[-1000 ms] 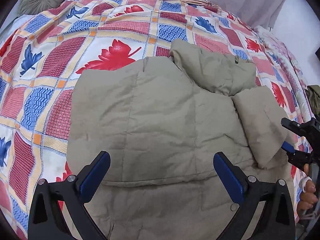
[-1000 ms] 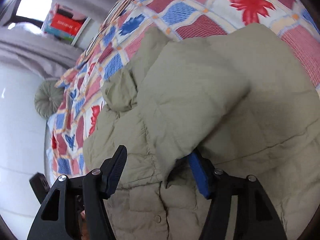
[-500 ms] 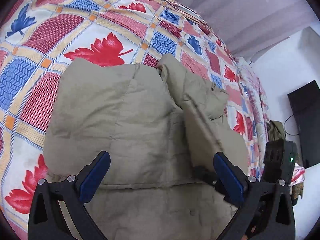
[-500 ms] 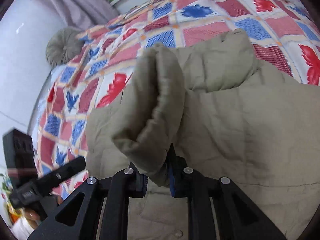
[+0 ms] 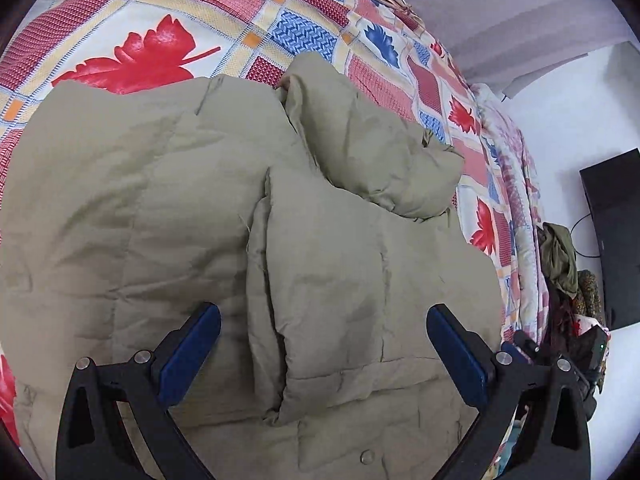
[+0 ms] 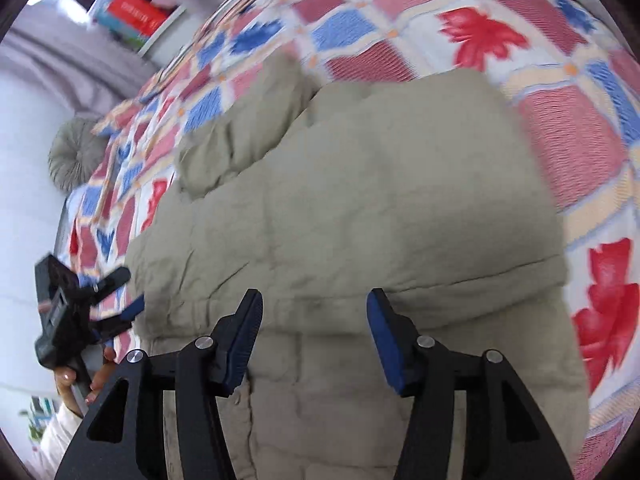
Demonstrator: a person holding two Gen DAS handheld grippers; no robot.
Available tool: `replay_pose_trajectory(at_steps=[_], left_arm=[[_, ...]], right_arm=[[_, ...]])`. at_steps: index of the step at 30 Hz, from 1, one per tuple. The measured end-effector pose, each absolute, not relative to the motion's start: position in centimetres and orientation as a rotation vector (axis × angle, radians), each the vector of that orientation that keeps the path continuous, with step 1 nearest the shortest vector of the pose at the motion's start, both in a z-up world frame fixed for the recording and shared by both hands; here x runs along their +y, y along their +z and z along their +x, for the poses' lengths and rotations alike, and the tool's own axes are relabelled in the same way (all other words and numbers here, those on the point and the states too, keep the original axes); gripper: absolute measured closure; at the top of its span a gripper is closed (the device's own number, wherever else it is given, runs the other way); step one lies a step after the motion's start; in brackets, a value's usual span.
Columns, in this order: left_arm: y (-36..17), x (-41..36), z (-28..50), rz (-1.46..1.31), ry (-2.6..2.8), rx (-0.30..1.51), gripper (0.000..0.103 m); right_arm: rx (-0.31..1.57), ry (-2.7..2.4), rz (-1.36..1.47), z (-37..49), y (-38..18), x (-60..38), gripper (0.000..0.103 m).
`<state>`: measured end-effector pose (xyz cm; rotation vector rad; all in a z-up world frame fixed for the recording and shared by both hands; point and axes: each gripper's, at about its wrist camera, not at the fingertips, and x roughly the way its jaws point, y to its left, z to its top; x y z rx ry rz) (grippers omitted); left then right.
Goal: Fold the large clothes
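Padding makes this khaki jacket [image 5: 168, 208] soft, bulky and springy; it lies on the bed [image 5: 132, 52]. I'd pinch its near hem. Left gripper [image 5: 324, 356] gapes empty; right gripper [image 6: 314, 336] is opening, holding nothing.

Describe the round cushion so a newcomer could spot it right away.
Start at the bed with the patchwork quilt of red and blue leaves, where the khaki jacket lies. Follow the quilt to its far corner, by the wall and beyond the jacket's bunched collar end. The cushion there is a plain grey-green disc with pleats running into a centre button, unlike the patterned quilt beside it.
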<state>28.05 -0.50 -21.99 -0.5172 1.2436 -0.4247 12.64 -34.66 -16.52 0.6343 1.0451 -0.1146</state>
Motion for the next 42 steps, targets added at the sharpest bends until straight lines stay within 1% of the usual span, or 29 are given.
replay_pose_trajectory(at_steps=[2,4,5,6,8,11,12,13,14,15,18,20,23,27,28,29,30,31,32,33,35,37,38,39,40,41,42], left_arm=[[-22.2,-1.1,28.3,-0.512,-0.429,1.246,0.0],[-22.4,-1.8,28.5,-0.509,-0.445,1.253,0.016],[-22.6,-2.3,28.7,-0.499,-0.453,1.272,0.034],[-22.9,-2.8,28.9,-0.486,-0.454,1.294,0.06],[-23.3,-3.4,28.9,-0.466,-0.475,1.317,0.091],[-21.6,-3.4,27.9,-0.427,-0.462,1.244,0.092],[-21.0,-3.2,27.4,-0.412,-0.456,1.219,0.092],[-20.7,-2.9,27.0,-0.396,-0.446,1.208,0.092],[-20.6,-2.7,26.8,-0.376,-0.429,1.205,0.092],[-20.8,-2.5,26.7,-0.35,-0.409,1.211,0.092],[-22.5,-2.3,27.0,-0.339,-0.38,1.251,0.092],[-23.5,-2.7,27.3,-0.331,-0.36,1.255,0.092],[-24.3,-3.2,27.6,-0.294,-0.328,1.245,0.087],[-23.7,-3.3,27.8,-0.273,-0.288,1.242,0.086],[-23.3,-2.9,27.6,-0.261,-0.272,1.24,0.084],[-22.8,-2.5,27.4,-0.248,-0.249,1.236,0.069],[-22.1,-1.8,27.1,-0.231,-0.215,1.22,0.05],[-21.3,-1.0,26.7,-0.214,-0.179,1.188,0.042],[-20.2,-0.1,26.2,-0.21,-0.15,1.144,0.039],[-19.5,0.7,25.9,-0.213,-0.15,1.121,0.039],[-18.3,1.8,25.6,-0.227,-0.183,1.108,0.039],[-17.4,1.6,25.4,-0.216,-0.233,1.099,0.042],[-17.1,0.8,25.5,-0.201,-0.263,1.097,0.055],[-17.0,0.0,25.4,-0.18,-0.302,1.105,0.065],[-17.0,-1.0,25.3,-0.16,-0.339,1.112,0.066],[-17.1,-2.0,25.0,-0.142,-0.375,1.112,0.066],[-17.4,-3.0,24.9,-0.126,-0.396,1.114,0.07]], right_arm=[[0.983,-0.226,0.675,11.8,-15.7,-37.9,0.045],[0.952,-0.309,0.737,11.5,-15.9,-41.1,0.044],[0.955,-0.327,0.782,11.7,-16.5,-42.5,0.044],[0.959,-0.336,0.837,12.0,-17.3,-43.8,0.044],[0.971,-0.307,0.964,12.8,-19.2,-45.8,0.044],[0.993,-0.227,1.158,14.2,-22.7,-47.1,0.044],[1.007,-0.214,1.194,14.8,-23.4,-47.1,0.046],[0.996,-0.193,1.197,15.1,-23.4,-46.8,0.052],[0.991,-0.148,1.171,15.8,-23.0,-46.0,0.08],[0.998,-0.127,1.117,16.5,-22.4,-45.0,0.086],[1.034,-0.073,0.885,18.3,-20.2,-42.6,0.09],[1.063,-0.095,0.784,18.8,-20.1,-42.1,0.091],[1.098,-0.163,0.728,19.1,-21.9,-42.5,0.091],[1.12,-0.223,0.697,19.1,-24.0,-43.3,0.091],[1.116,-0.226,0.704,18.8,-24.1,-43.6,0.091],[1.112,-0.232,0.71,18.8,-24.1,-43.6,0.091],[1.111,-0.239,0.709,18.6,-23.9,-43.7,0.09],[1.11,-0.245,0.704,18.5,-23.6,-43.8,0.09],[1.109,-0.262,0.689,18.3,-23.0,-43.9,0.085],[1.106,-0.279,0.668,18.0,-22.3,-44.0,0.083],[1.086,-0.293,0.639,17.1,-20.9,-44.2,0.083],[1.066,-0.32,0.606,16.2,-19.4,-44.1,0.083],[1.058,-0.322,0.594,15.8,-18.7,-43.9,0.083],[1.054,-0.319,0.585,15.5,-18.2,-43.5,0.084],[1.044,-0.319,0.568,15.0,-17.5,-43.1,0.084],[1.036,-0.312,0.546,14.7,-17.0,-42.5,0.086],[1.029,-0.297,0.523,14.5,-16.5,-41.8,0.088]])
